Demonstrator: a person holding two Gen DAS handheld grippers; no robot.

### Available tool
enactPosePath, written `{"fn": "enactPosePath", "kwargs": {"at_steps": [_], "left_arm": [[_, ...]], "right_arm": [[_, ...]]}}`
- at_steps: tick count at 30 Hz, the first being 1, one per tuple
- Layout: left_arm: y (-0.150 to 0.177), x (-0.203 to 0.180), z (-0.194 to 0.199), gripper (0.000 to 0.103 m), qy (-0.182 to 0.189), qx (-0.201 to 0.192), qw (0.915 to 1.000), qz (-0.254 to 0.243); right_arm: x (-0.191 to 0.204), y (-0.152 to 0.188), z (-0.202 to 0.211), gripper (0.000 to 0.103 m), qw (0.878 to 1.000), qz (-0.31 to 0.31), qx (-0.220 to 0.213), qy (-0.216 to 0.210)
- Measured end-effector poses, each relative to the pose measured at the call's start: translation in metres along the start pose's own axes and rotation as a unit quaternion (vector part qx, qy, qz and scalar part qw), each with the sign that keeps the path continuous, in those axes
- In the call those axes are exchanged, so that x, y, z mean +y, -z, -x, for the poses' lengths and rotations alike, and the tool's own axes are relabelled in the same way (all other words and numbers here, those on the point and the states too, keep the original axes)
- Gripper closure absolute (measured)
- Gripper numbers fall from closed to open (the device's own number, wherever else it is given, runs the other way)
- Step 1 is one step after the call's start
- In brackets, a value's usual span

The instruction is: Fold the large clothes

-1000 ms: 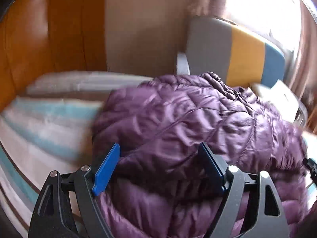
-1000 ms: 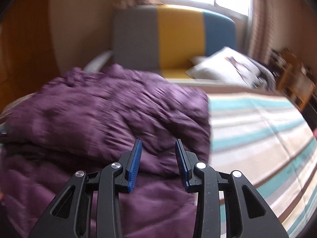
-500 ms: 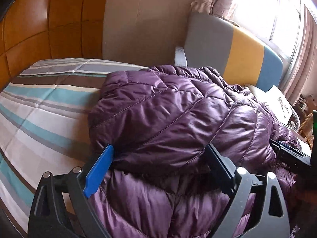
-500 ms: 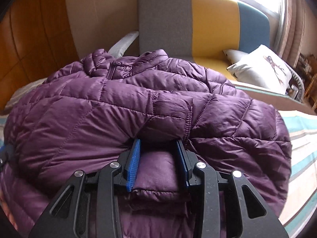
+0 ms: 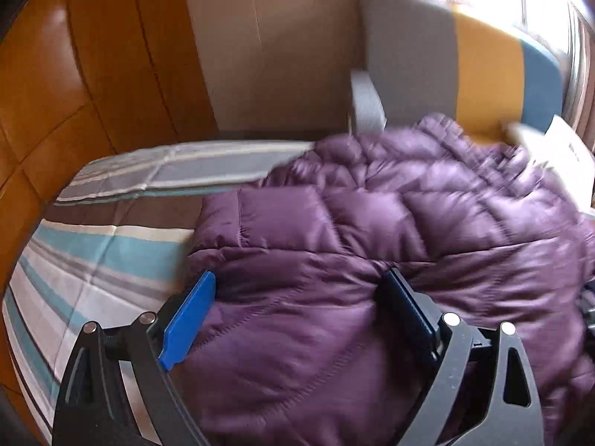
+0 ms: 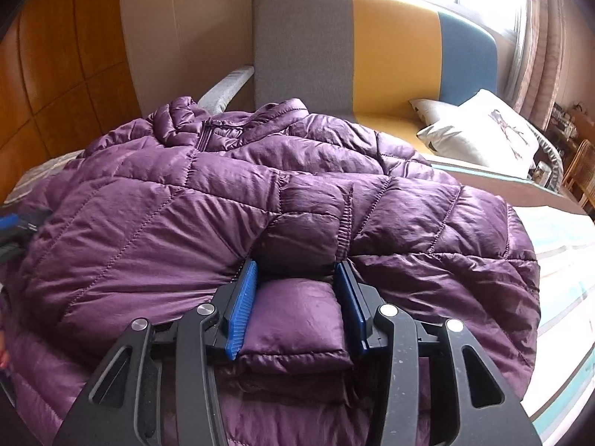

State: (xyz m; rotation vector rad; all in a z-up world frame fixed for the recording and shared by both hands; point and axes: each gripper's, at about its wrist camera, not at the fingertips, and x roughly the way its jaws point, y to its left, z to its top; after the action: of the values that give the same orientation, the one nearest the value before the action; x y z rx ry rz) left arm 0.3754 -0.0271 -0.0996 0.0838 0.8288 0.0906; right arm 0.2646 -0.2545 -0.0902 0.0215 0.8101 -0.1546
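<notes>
A purple quilted puffer jacket (image 6: 223, 200) lies on the striped bed, its collar and zipper at the far end. It also shows in the left wrist view (image 5: 390, 230), blurred. My right gripper (image 6: 297, 275) has its jaws partly closed around a thick fold of the jacket (image 6: 293, 319), which fills the gap between the blue pads. My left gripper (image 5: 301, 282) is wide open, its fingers straddling the jacket's near left part; its blue tip shows at the left edge of the right wrist view (image 6: 11, 223).
The bed has a striped teal, white and brown cover (image 5: 93, 245). Behind it stands a grey, yellow and blue sofa (image 6: 372, 48) with a white cushion (image 6: 483, 130). An orange wooden panel wall (image 5: 74, 74) is on the left. Curtains and a bright window are at the back right.
The left gripper has moved up and onto the jacket, its view now blurred. The right gripper has stayed on the jacket fold, pushed slightly further in.
</notes>
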Motion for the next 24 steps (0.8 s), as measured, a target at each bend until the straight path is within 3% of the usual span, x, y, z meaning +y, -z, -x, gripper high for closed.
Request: {"fn": "enactPosePath", "kwargs": {"at_steps": [4, 10, 16, 20, 24], "left_arm": [[-0.001, 0.007, -0.020, 0.008, 0.034, 0.024, 0.9991, 0.009], [-0.002, 0.012, -0.025, 0.007, 0.043, 0.027, 0.9986, 0.015], [0.012, 0.007, 0.005, 0.002, 0.019, 0.008, 0.9998, -0.003], [0.029, 0.009, 0.035, 0.002, 0.032, -0.001, 0.9994, -0.015], [0.040, 0.013, 0.047, 0.002, 0.034, -0.010, 0.9987, -0.038]], "right_arm": [[0.003, 0.000, -0.002, 0.059, 1.000, 0.007, 0.001, 0.008], [0.005, 0.000, -0.003, 0.059, 1.000, 0.013, 0.002, 0.015], [0.003, 0.001, 0.002, 0.058, 1.000, 0.009, -0.008, 0.012], [-0.004, 0.000, 0.017, 0.058, 1.000, -0.009, -0.022, -0.010], [-0.017, 0.005, 0.022, 0.058, 0.999, -0.045, -0.002, -0.024]]}}
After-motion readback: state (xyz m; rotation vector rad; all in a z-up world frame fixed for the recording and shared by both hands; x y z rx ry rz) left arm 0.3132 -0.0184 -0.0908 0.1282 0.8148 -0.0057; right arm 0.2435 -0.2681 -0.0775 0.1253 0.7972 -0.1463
